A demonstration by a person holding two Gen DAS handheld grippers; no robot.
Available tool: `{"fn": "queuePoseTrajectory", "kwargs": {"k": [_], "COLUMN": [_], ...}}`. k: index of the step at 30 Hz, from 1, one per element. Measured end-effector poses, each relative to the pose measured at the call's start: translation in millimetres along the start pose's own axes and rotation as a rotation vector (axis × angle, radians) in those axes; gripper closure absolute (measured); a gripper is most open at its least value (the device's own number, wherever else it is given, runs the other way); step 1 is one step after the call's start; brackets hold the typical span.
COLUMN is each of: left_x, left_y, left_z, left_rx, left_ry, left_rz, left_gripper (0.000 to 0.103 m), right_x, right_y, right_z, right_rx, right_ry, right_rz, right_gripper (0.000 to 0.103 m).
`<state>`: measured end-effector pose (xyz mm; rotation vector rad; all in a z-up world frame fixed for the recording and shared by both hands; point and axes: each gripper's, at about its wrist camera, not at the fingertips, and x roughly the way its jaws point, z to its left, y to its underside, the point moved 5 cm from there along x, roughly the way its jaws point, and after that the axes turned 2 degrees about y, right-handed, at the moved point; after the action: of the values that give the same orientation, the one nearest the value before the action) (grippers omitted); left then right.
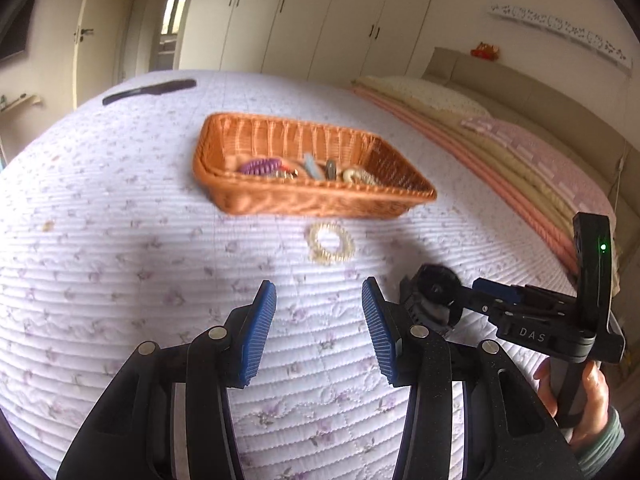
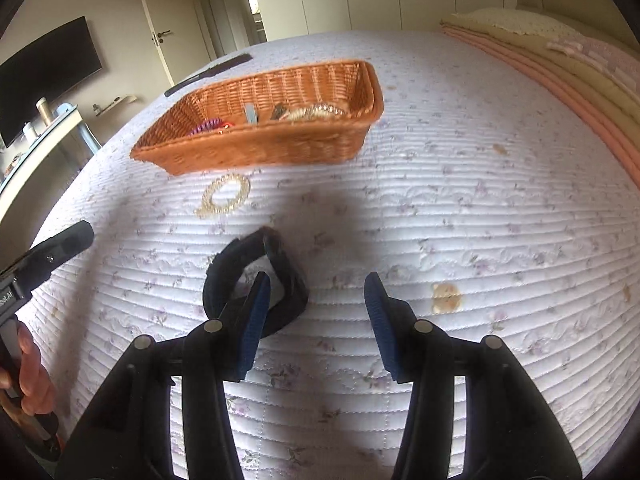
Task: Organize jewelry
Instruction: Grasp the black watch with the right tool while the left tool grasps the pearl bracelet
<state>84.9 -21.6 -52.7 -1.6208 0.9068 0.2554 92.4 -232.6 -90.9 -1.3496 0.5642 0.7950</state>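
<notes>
Both tongs, left (image 1: 319, 300) and right (image 2: 317, 292), parted and empty above the bed (image 2: 460, 200). Gold bracelet (image 1: 331, 242) centre frame, just below wicker basket (image 1: 304, 200); black band (image 2: 256, 280) beside right tongs.

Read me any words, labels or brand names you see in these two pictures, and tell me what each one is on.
"DAS": on the black body of the right gripper, seen from the left wrist.
Partial white lettering on the left gripper at the right wrist view's left edge: cut off, unreadable.
Nothing else carries text.
</notes>
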Motion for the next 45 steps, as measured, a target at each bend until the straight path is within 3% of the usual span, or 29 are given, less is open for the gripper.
{"fn": "queuePoseTrajectory", "kwargs": {"k": [9,14,17,21,25,32,37,39,45], "left_x": [49,72,82,97,113,134,135,135,122], "left_y": [-13,-21,-26,-35,-42,-42,-41,-40,-38], "left_z": [9,4,2,4,1,-6,-5,-3,2], "left_rx": [-0.065,-0.048,-0.039,-0.046,-0.029,0.044,0.059,0.056,0.039], "left_ry": [0.02,0.001,-0.007,-0.023,-0.035,-0.112,-0.144,-0.145,-0.122], "left_rz": [0.081,0.107,0.117,0.138,0.165,0.189,0.186,0.188,0.17], "left_gripper": [0.06,0.06,0.059,0.059,0.061,0.062,0.077,0.094,0.095], "right_x": [14,16,16,21,19,24,26,27,28], "right_y": [-4,-9,-9,-8,-15,-27,-24,-23,-19], "right_z": [4,5,10,17,10,-4,5,5,4], "right_rx": [-0.002,-0.001,-0.023,-0.063,-0.047,-0.035,-0.081,-0.082,-0.076], "right_ry": [-0.002,-0.011,-0.017,-0.013,-0.003,-0.021,0.003,0.003,-0.003], "right_rz": [0.003,-0.004,-0.003,0.029,0.015,-0.006,-0.013,-0.005,0.014], "right_gripper": [0.057,0.059,0.066,0.084,0.09,0.091,0.09,0.089,0.089]}}
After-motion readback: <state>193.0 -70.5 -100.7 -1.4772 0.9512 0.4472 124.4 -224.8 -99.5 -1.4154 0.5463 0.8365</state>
